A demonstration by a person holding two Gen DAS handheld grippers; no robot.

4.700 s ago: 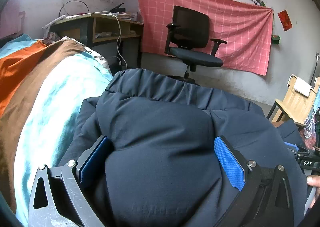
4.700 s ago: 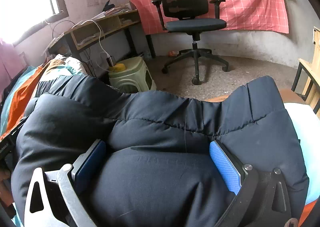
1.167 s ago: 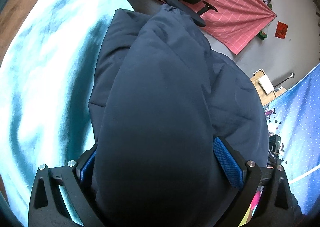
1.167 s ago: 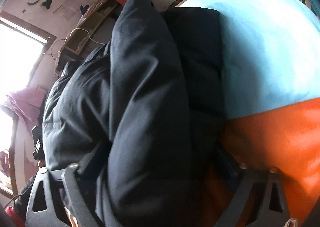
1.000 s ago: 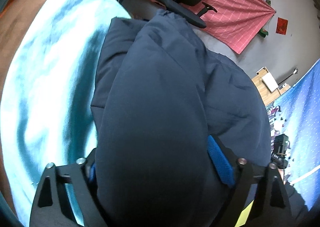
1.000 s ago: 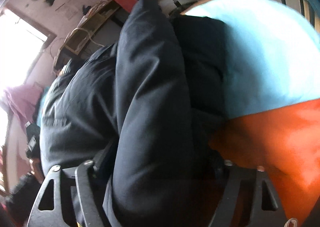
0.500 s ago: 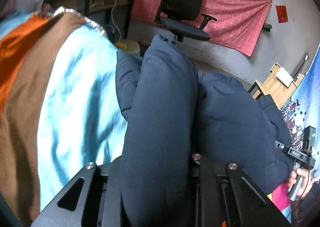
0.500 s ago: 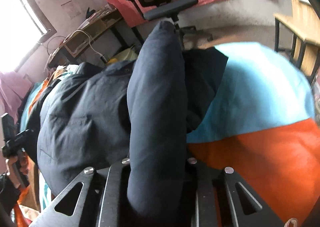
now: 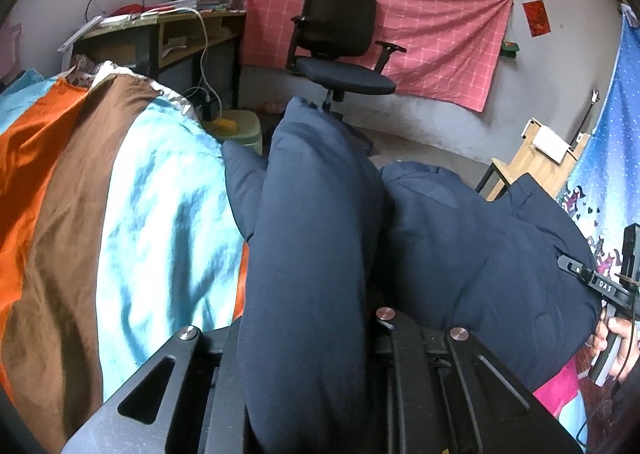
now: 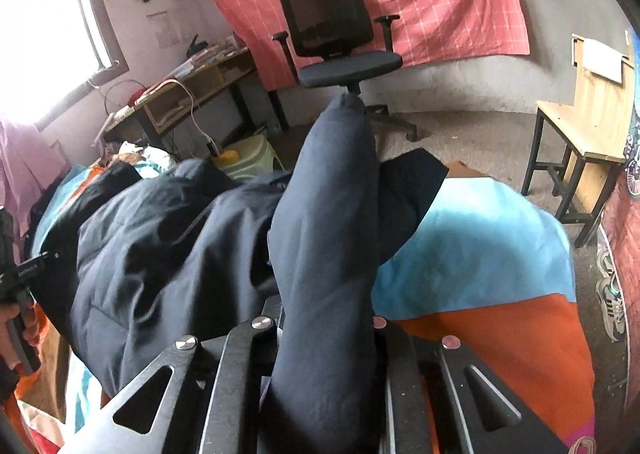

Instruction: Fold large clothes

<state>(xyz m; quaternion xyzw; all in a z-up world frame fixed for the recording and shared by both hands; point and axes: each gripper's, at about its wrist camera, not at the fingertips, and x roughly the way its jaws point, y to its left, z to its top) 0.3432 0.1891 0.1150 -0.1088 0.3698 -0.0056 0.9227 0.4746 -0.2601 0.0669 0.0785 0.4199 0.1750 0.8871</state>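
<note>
While pinched by both grippers, navy jacket seemingly bunches.

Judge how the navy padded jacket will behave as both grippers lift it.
The jacket is probably floppy: its unheld middle sags onto the bed. It looks puffy, so likely light and squashy. The ridge bulging past shut jaws suggests padding may creep.

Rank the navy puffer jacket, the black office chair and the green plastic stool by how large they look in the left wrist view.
1. navy puffer jacket, though it sits nearest the camera, which inflates it.
2. black office chair.
3. green plastic stool, partly hidden behind the bedspread.
</note>
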